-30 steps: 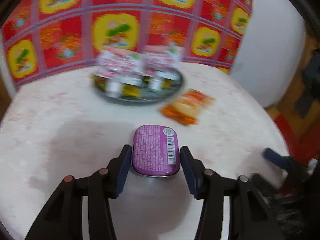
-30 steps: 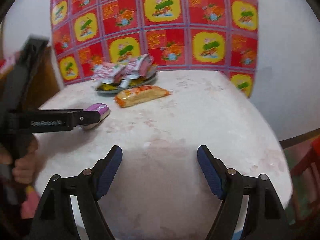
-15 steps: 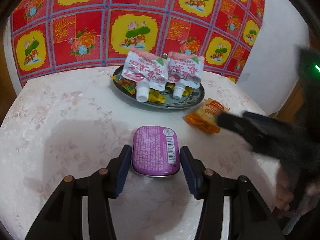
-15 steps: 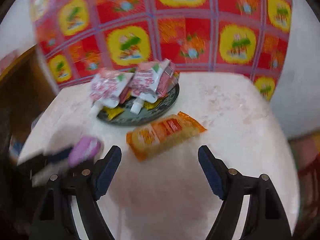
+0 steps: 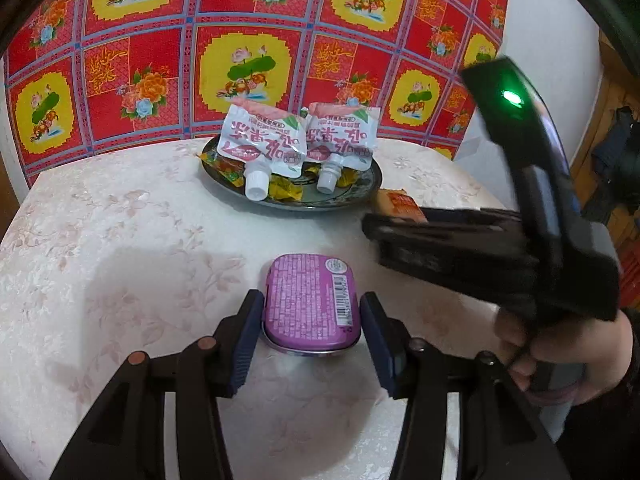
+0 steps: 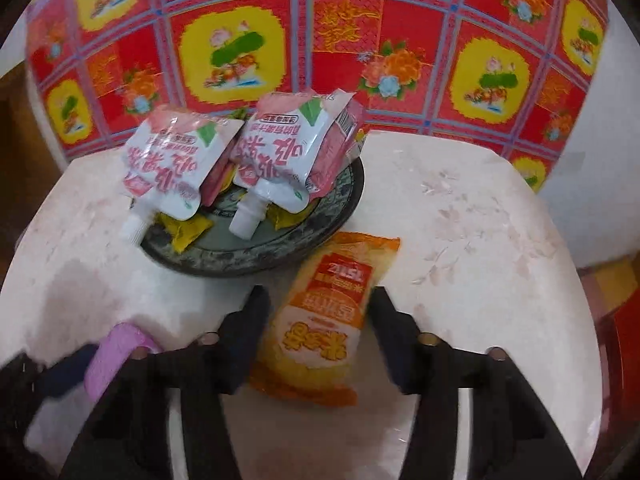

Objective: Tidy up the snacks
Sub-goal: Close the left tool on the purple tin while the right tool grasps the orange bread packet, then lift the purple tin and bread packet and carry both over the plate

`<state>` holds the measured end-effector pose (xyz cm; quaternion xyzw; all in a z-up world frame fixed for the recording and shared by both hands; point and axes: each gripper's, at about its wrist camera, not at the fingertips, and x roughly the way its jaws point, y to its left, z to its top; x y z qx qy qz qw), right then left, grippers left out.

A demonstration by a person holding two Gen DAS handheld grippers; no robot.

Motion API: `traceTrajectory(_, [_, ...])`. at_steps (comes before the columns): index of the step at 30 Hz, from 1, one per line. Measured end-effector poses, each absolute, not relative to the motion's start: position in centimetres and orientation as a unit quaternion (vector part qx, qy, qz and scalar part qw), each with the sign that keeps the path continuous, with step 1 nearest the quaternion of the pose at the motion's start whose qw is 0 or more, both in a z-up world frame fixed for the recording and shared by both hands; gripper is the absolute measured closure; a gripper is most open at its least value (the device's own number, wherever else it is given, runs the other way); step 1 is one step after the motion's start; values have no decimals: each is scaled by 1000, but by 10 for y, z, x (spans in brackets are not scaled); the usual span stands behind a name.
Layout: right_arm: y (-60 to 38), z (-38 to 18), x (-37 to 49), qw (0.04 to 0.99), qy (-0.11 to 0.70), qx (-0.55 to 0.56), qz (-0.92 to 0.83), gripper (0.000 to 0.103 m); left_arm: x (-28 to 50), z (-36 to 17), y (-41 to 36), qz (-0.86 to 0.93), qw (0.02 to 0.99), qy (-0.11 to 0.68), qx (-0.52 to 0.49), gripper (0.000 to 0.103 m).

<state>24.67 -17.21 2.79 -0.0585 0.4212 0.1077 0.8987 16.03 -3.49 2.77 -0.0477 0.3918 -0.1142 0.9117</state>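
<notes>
Now the left gripper (image 5: 311, 322) holds the purple tin (image 5: 310, 304) between its jaws. Right gripper (image 6: 318, 312) jaws, just closing, straddle the orange packet (image 6: 320, 320); contact probably made, though blurred.

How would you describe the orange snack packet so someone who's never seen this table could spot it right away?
Start at the round dark plate of pouches at the back of the table. Just off its rim, lying flat on the cloth, is the orange packet. It is the only orange-and-yellow wrapper, and the only snack off the plate besides the purple tin.
</notes>
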Motion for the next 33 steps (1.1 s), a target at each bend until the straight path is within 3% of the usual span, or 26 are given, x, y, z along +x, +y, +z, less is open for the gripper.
traceTrajectory(2, [-178, 27, 237, 897, 417, -62, 135, 59, 160, 28, -34, -115, 912, 391, -47, 51])
traceTrajectory(8, [-184, 20, 176, 879, 387, -126, 250, 59, 159, 29, -35, -118, 912, 391, -41, 51])
traceTrajectory(10, [-188, 19, 160, 881, 384, -127, 246, 53, 158, 29, -39, -121, 912, 392, -29, 51])
traceTrajectory(12, [-193, 16, 153, 888, 386, -122, 221, 32, 158, 28, -45, -119, 910, 396, -10, 51])
traceTrajectory(15, [-199, 12, 159, 892, 396, -95, 197, 16, 158, 27, -50, -113, 911, 398, 10, 51])
traceTrajectory(18, [-203, 8, 162, 897, 386, -95, 195, 7, 158, 27, -50, -110, 910, 400, 11, 51])
traceTrajectory(22, [-202, 8, 170, 892, 394, -97, 199, 5, 155, 28, -47, -89, 910, 404, 7, 51])
traceTrajectory(23, [-203, 8, 170, 891, 394, -97, 203, 8, 153, 28, -47, -86, 910, 405, 7, 51])
traceTrajectory(25, [-203, 10, 168, 892, 379, -105, 222, 25, 147, 29, -45, -80, 910, 406, 7, 51])
traceTrajectory(27, [-205, 12, 164, 895, 370, -108, 226, 63, 139, 29, -40, -59, 912, 405, -3, 51])
traceTrajectory(33, [-217, 15, 140, 888, 388, -103, 224, 64, 101, 30, -27, -31, 910, 411, -40, 51])
